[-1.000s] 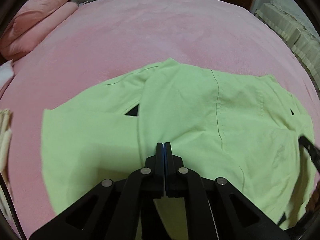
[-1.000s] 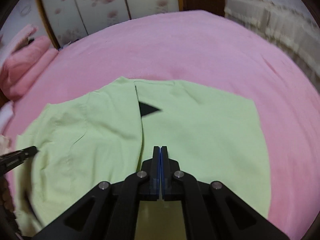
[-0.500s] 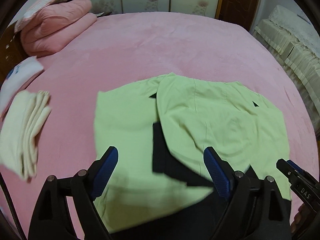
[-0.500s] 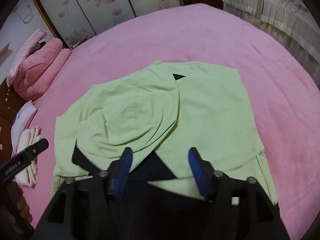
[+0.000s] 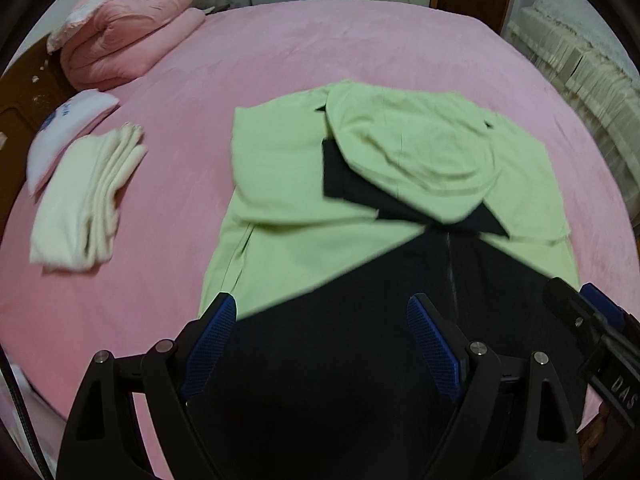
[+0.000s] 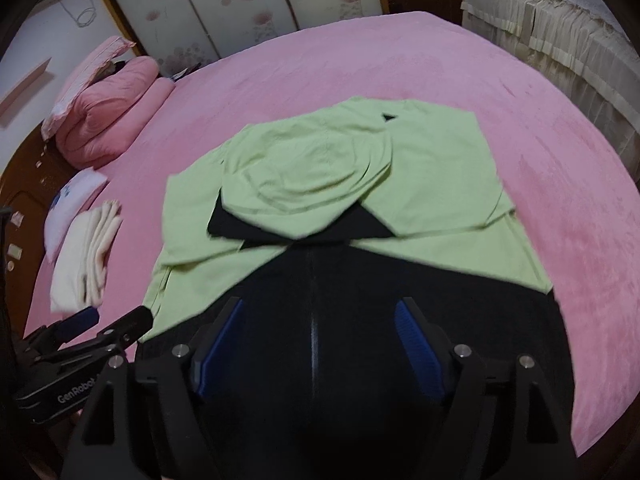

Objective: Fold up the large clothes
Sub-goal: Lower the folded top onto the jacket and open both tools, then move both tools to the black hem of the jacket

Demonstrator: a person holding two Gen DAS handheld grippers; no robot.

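1. My left hand-held gripper (image 5: 320, 344) stands wide open, nothing between its blue pads.
2. My right hand-held gripper (image 6: 320, 344) is opening; its pads grip nothing.
3. Below both lies the green garment (image 5: 288, 248), black lining (image 5: 360, 380) exposed near me, hood (image 5: 416, 148) folded over its middle.
4. It rests on the pink bed (image 5: 320, 48); a cream folded stack (image 5: 84, 196) lies well apart at its left.

Garment (image 5: 304, 240) on bed (image 5: 360, 48); towels (image 5: 84, 200) to its left.
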